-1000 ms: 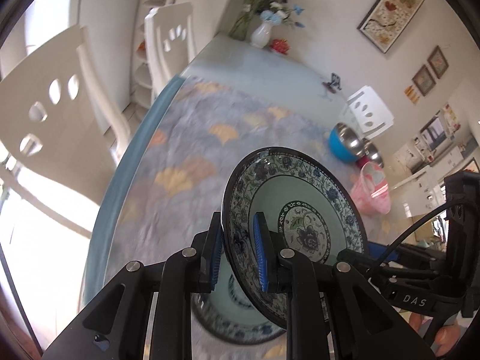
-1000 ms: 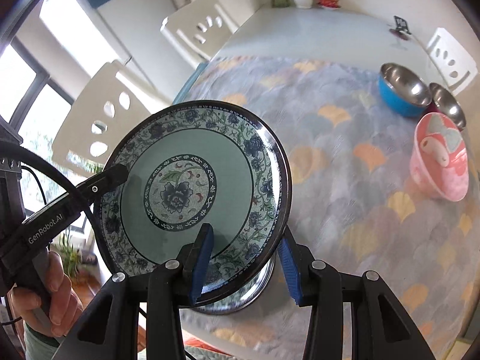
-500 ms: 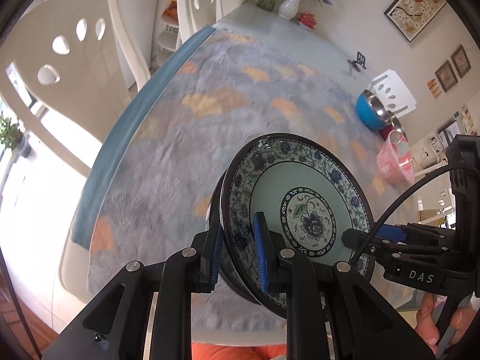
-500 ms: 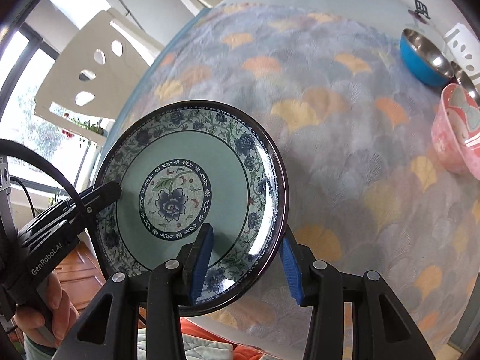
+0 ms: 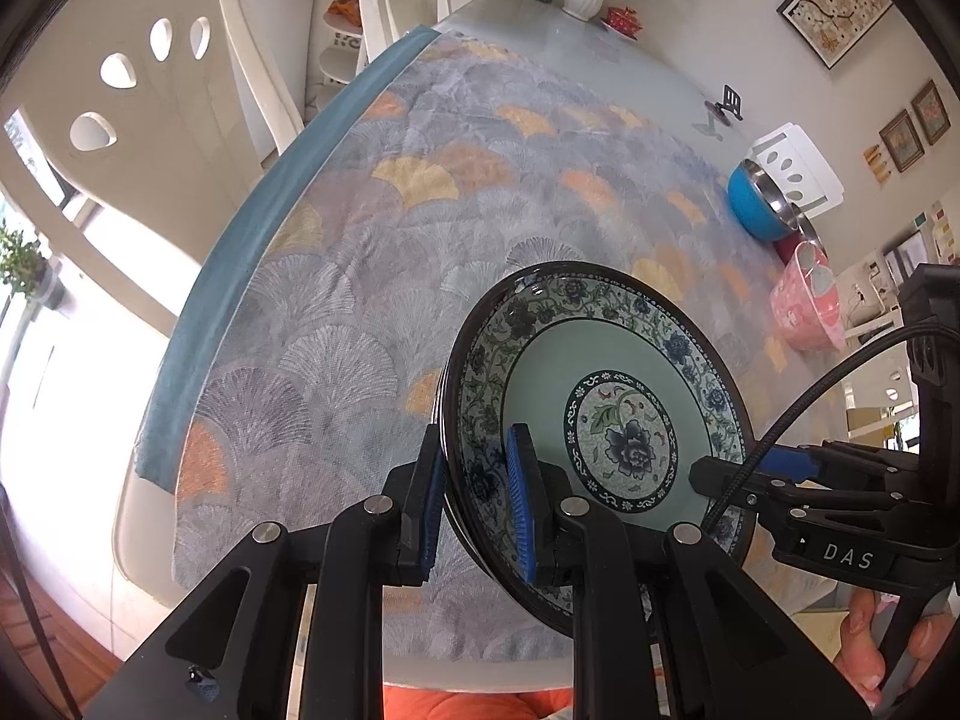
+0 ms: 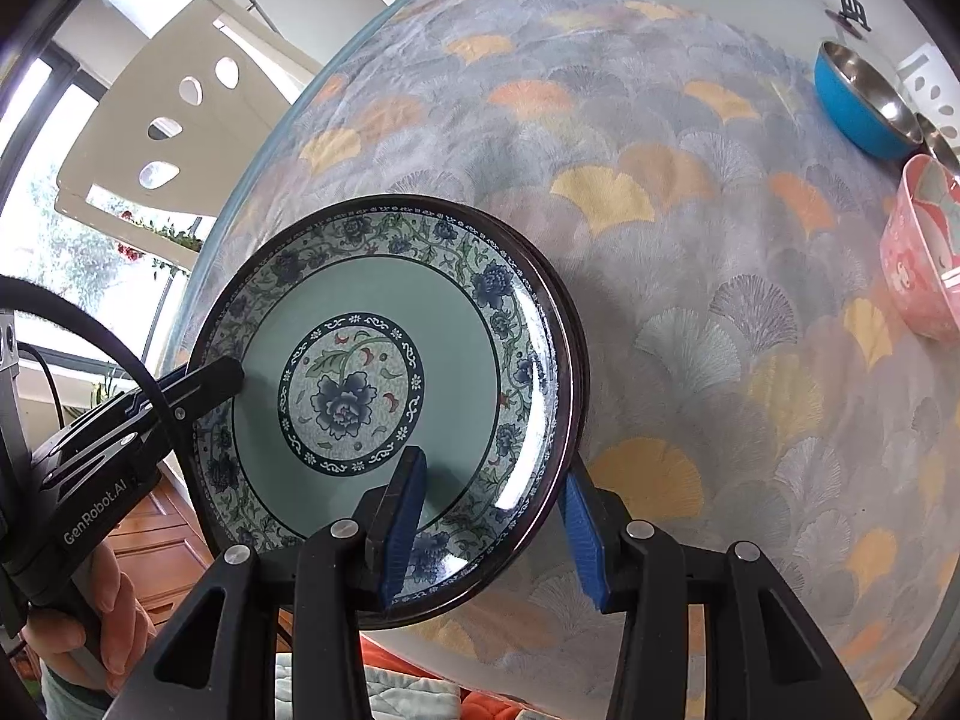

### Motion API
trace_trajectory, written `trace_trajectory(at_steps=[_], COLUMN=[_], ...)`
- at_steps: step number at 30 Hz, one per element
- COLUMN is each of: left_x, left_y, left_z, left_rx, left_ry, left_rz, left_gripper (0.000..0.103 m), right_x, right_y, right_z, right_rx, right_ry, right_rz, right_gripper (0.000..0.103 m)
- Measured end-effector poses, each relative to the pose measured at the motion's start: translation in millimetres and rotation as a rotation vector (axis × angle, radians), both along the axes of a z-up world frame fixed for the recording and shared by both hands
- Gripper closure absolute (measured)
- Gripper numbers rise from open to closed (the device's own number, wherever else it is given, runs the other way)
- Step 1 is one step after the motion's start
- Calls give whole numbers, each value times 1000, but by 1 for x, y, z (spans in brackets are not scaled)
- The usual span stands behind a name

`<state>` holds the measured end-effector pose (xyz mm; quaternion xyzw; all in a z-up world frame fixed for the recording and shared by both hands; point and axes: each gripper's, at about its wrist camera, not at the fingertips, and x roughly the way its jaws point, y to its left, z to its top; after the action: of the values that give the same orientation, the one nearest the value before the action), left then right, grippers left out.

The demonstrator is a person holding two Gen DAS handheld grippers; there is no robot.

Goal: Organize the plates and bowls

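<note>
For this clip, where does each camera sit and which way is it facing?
Left wrist: sits on the left claw, faces across the table; its pads pinch the floral plate rim; right claw and a hand show.
Right wrist: sits on the right claw, faces the tablecloth; left claw and hand show at left.
Shared: plate, blue bowl, pink bowl.

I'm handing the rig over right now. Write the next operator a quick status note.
Left gripper: shut on the floral plate's left rim.
Right gripper: straddles the near rim of the same plate; outer finger looks apart from it, so grip uncertain.
A second dark rim shows right behind the plate, probably another one stacked under it.
Blue bowl, a steel bowl and pink bowl sit grouped at the far right of the tablecloth.
Left: set the plates down, then sort the bowls.
</note>
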<state>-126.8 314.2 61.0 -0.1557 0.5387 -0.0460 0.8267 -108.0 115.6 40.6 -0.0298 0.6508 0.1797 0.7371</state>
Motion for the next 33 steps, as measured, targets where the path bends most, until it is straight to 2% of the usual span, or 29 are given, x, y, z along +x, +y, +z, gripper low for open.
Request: trace_trajectory(at_steps=[9,23,27,33], left_x=[7,26,41,80], left_y=[-3,8,0,-29], left_z=[-4,12,25,50], left_rx=[27,-22,-15,-20], left_ry=[25,-4,-32,-97], left_rz=[-22,1,-32,-138], left_gripper=[86,84,84,84], right_x=[1,3,6,14], right_y=[-7,-13,-19,-43], right_z=[-6,8,21,28], right_rx=[5,27,36,53], right_ry=[35,4,-34,-38], right_rz=[-28,-48,-68,-151], right_gripper=[59,59,59,59])
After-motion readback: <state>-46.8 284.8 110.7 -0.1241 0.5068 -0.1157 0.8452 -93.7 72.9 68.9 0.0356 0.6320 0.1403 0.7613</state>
